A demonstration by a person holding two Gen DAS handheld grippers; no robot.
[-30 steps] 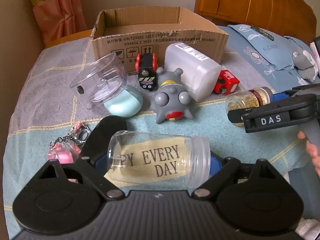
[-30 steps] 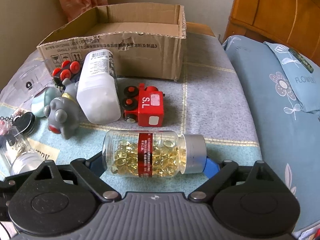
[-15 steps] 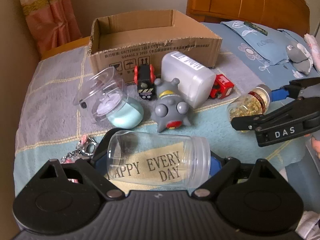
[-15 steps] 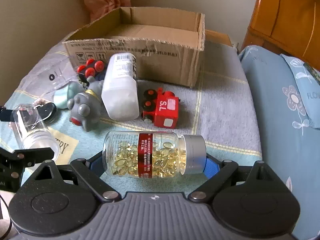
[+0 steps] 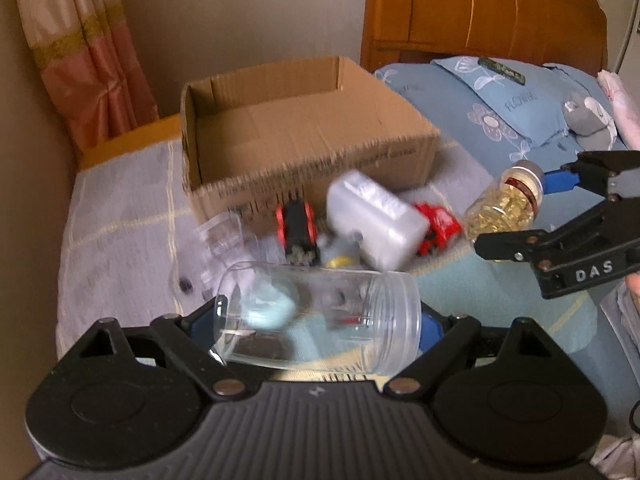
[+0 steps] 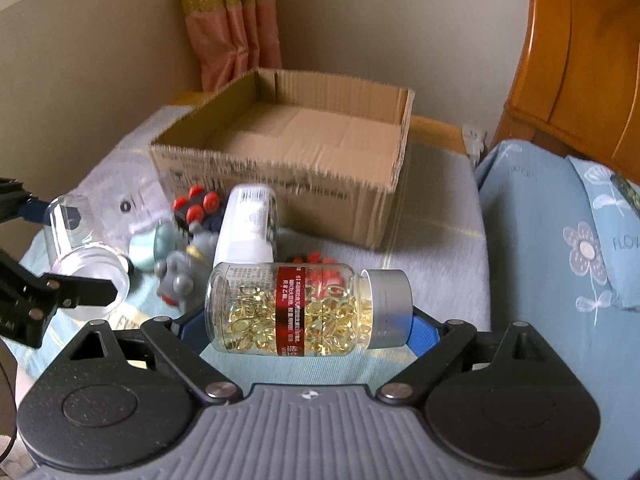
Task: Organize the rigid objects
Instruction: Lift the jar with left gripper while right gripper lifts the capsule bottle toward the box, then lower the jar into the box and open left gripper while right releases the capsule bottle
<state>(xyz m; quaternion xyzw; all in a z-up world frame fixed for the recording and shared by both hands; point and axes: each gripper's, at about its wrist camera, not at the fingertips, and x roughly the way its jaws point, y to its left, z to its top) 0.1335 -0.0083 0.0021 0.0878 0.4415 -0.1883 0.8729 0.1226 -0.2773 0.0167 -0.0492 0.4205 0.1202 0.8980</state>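
Observation:
My left gripper (image 5: 314, 322) is shut on a clear plastic jar (image 5: 380, 312), which lies sideways between the blue pads, lifted off the bed cover. My right gripper (image 6: 304, 328) is shut on a capsule bottle (image 6: 308, 310) with yellow capsules, a red label and a silver cap, also held sideways in the air. Beyond both stands an open cardboard box (image 6: 280, 184), its inside bare. In front of it lie a white plastic bottle (image 6: 248, 224), a red toy train (image 5: 436, 224), a black and red toy car (image 5: 296, 232) and a grey toy figure (image 6: 180, 280).
A clear dome container (image 5: 216, 236) with a pale blue base (image 6: 152, 246) lies left of the toys. Blue flowered pillows (image 6: 580, 248) and a wooden headboard (image 5: 480, 12) are on the right. A wall and a pink curtain (image 5: 92, 60) stand behind the box.
Both grippers have risen with the jar and the capsule bottle still held. The box's inside has come into view and the toys sit lower and nearer in both views.

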